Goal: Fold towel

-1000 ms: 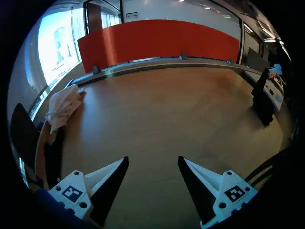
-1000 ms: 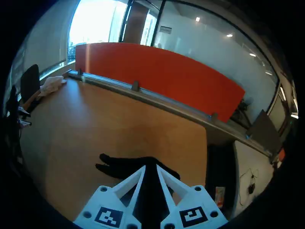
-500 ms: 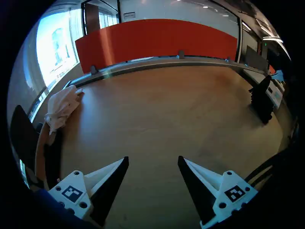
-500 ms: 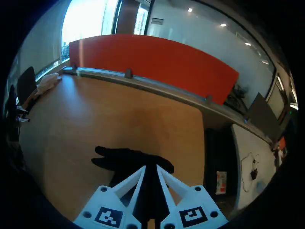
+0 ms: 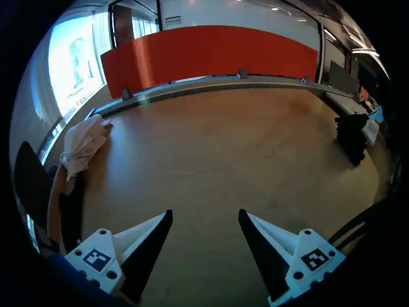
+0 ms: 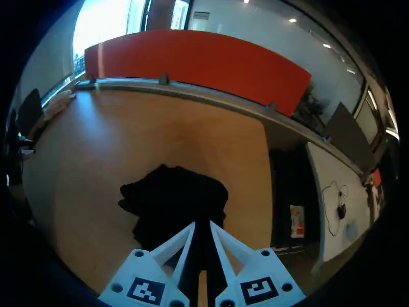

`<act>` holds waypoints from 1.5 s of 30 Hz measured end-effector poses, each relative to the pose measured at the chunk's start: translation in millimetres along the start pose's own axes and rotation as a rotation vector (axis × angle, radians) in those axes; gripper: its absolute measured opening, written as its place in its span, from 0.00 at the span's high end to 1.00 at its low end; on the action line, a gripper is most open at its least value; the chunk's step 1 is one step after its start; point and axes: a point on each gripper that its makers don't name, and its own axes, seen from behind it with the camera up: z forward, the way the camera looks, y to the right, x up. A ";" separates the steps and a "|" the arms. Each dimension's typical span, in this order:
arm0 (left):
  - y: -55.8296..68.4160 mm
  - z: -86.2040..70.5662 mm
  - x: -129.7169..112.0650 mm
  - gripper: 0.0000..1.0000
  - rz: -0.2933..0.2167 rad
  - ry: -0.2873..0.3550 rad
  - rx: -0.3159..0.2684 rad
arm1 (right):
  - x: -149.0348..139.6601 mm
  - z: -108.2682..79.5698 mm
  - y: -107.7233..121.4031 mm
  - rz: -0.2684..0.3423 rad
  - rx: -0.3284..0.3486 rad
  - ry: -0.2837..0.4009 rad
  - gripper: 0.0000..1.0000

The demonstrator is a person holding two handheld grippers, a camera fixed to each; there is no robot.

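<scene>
A black towel (image 6: 174, 204) hangs bunched below my right gripper (image 6: 203, 227), whose two fingers are closed together on its upper edge, above the wooden table (image 6: 128, 138). The left gripper view has the same black towel (image 5: 353, 140) far off at the right, its lower part resting near the table's right edge. My left gripper (image 5: 204, 217) is open low over the wooden table (image 5: 214, 148), its fingers (image 5: 148, 240) wide apart with nothing between them.
A crumpled beige cloth (image 5: 82, 143) lies at the table's far left corner, also small in the right gripper view (image 6: 57, 101). An orange partition (image 5: 214, 51) runs along the back edge. A dark chair (image 5: 30, 179) stands left; floor and a white desk (image 6: 337, 199) lie right.
The right gripper has tipped downward and the black towel below it now shows as a larger, bunched heap. In the left gripper view the towel's top has sunk lower. The left gripper stays put.
</scene>
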 end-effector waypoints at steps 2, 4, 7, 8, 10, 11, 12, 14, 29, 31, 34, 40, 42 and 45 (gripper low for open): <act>0.2 0.1 0.2 0.04 0.003 -0.001 -0.001 | -10.1 1.4 1.1 0.010 -0.002 -0.016 0.95; 0.2 0.1 -0.2 0.04 0.004 -0.002 0.000 | -19.2 2.8 1.7 0.022 -0.002 -0.029 0.95; 0.2 -0.2 -0.6 0.04 0.004 -0.003 0.000 | -31.3 5.5 4.5 0.041 -0.007 -0.048 0.95; 0.2 -0.2 -0.7 0.04 0.004 -0.003 0.000 | -34.9 6.5 5.8 0.048 -0.009 -0.054 0.95; -0.2 -0.7 -1.0 0.04 0.004 -0.003 0.001 | -42.1 8.4 7.7 0.062 -0.012 -0.064 0.95; -0.4 -0.9 -1.2 0.04 0.003 -0.003 0.001 | -45.5 9.3 8.6 0.068 -0.013 -0.069 0.95; -0.7 -1.1 -1.7 0.04 0.003 -0.003 0.002 | -48.4 10.3 9.5 0.074 -0.015 -0.074 0.95; -1.3 -1.5 -2.9 0.04 0.003 -0.005 0.003 | -54.3 12.4 11.3 0.085 -0.018 -0.085 0.95; -4.3 -4.5 -8.3 0.04 0.002 -0.013 0.013 | -90.3 30.6 19.4 0.149 -0.052 -0.162 0.95; -5.0 -4.8 -8.9 0.04 0.002 -0.014 0.015 | -94.2 33.0 19.7 0.155 -0.054 -0.172 0.95; -6.1 -5.1 -10.0 0.04 0.003 -0.017 0.017 | -98.6 36.3 19.7 0.162 -0.060 -0.183 0.95; -7.2 -5.7 -12.3 0.04 0.004 -0.021 0.022 | -104.8 41.4 18.6 0.175 -0.066 -0.203 0.96; -7.2 -5.9 -12.7 0.04 0.004 -0.022 0.023 | -107.5 43.4 18.6 0.181 -0.069 -0.213 0.96; -6.9 -6.2 -13.4 0.04 0.002 -0.023 0.023 | -110.9 46.7 19.2 0.193 -0.074 -0.225 0.96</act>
